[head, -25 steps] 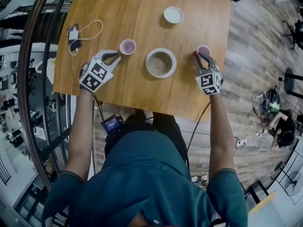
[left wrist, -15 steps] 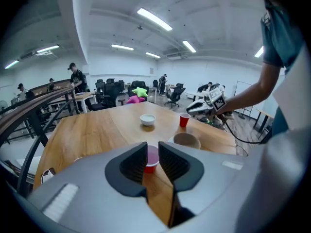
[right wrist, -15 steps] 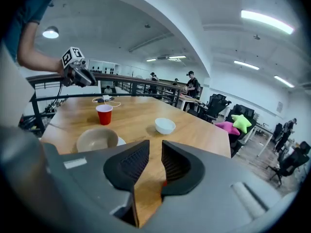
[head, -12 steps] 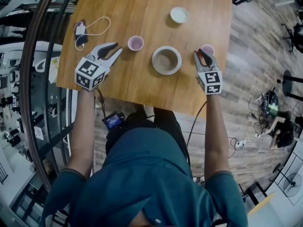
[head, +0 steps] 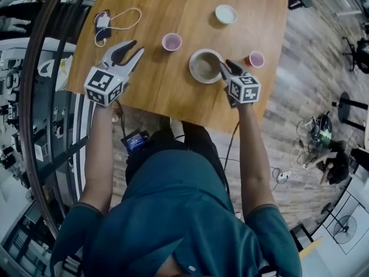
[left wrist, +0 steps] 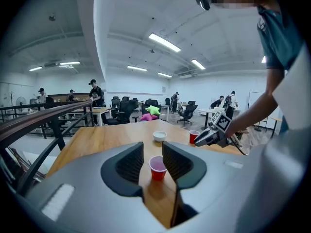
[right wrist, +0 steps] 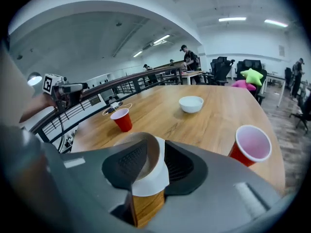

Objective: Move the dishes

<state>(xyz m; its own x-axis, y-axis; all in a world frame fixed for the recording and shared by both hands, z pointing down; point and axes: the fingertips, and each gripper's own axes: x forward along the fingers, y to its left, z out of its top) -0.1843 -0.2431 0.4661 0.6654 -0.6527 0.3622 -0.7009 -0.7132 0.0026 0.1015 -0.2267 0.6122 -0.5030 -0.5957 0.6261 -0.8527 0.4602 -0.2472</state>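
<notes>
- Right gripper [head: 225,68] just opened slightly to straddle the rim of the bowl [head: 202,65] on the table [head: 173,91] (no pinch yet, we think).
- Our left gripper [head: 134,48] just opened wide, empty, clear of the red cup [head: 171,41].

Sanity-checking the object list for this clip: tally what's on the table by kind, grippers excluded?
Red cups: 2
Bowls: 2, the large bowl and the small white bowl
Charger with cable: 1
Total: 5
</notes>
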